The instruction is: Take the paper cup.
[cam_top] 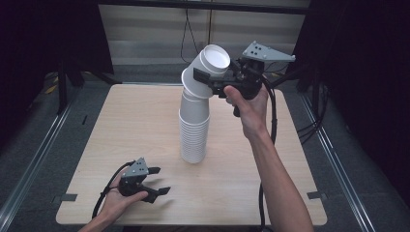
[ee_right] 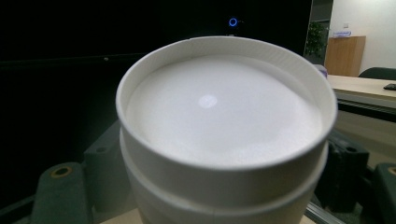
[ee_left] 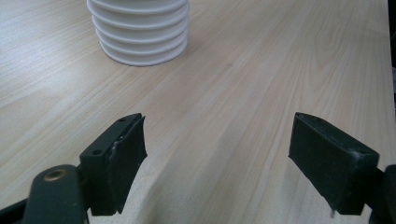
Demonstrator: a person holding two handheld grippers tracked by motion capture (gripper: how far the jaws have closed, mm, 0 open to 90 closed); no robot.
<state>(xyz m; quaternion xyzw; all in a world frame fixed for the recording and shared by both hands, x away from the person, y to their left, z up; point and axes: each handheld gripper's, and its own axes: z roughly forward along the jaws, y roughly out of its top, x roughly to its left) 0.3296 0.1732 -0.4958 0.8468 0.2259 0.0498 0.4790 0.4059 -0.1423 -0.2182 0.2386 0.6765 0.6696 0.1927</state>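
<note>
- Right hand [cam_top: 249,108]: reaching forward over the far half of the pale wooden bench [cam_top: 130,125], forearm stretching up from the near edge, and carrying the right gripper [cam_top: 205,76] raised above the bench and pointing left across it.
- Right gripper fingers [cam_top: 202,77]: closing on either side of the tilted top white paper cup [cam_top: 212,60], gripping it just below the rim. In the right gripper view the cup [ee_right: 224,121] is sitting between the fingers [ee_right: 100,163] with its mouth facing the camera, and a second rim is showing just beneath it.
- Tall stack of nested white paper cups [cam_top: 194,135]: standing upright near the middle of the bench, with the gripped top part leaning over to the right while its lower end is resting in the stack.
- Left hand [cam_top: 118,195]: resting low at the near left corner of the bench, holding the left gripper [cam_top: 159,180] level and pointing right.
- Left gripper fingers [ee_left: 123,149]: standing wide apart, holding nothing, with bare bench between them; the stack's base [ee_left: 140,32] is standing well ahead of them.
- Black cable [cam_top: 270,111]: trailing down from the right gripper beside the forearm.
</note>
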